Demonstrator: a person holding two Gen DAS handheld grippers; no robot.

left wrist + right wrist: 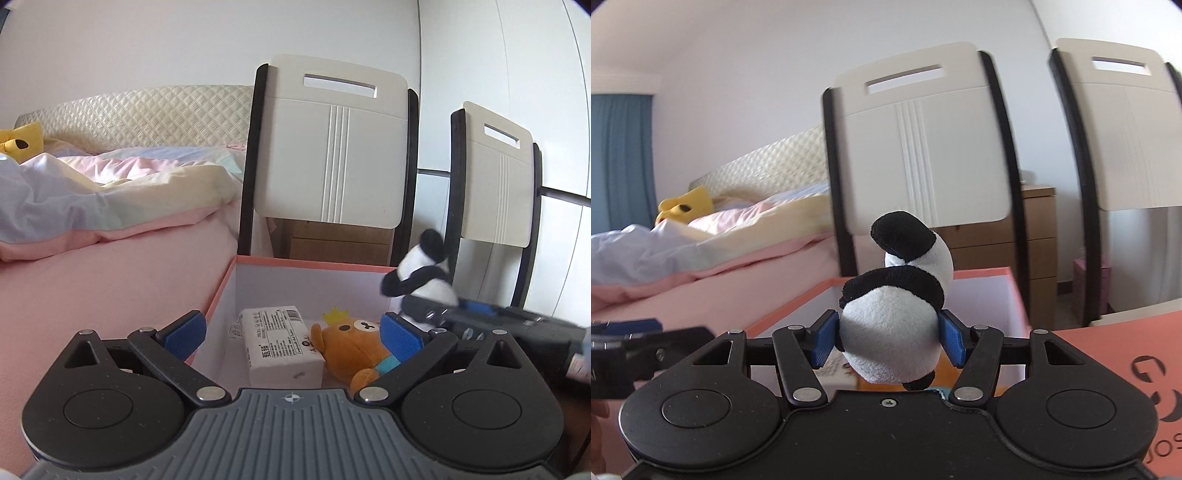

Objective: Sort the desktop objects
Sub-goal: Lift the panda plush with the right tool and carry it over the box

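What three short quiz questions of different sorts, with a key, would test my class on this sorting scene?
1. True or false: the right gripper is shut on the panda plush.
2. Which is already inside the pink box? A) a yellow cup B) the bear plush C) a book
3. Fill in: the left gripper is ____ and holds nothing.

Key: 1 true; 2 B, beside the tissue pack; 3 open.

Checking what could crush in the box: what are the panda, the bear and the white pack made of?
Panda: soft plush, fuzzy pile, dented by the right hand-held gripper. Bear: orange plush, likewise fuzzy. White pack: probably tissues in thin, slightly glossy printed plastic wrap.
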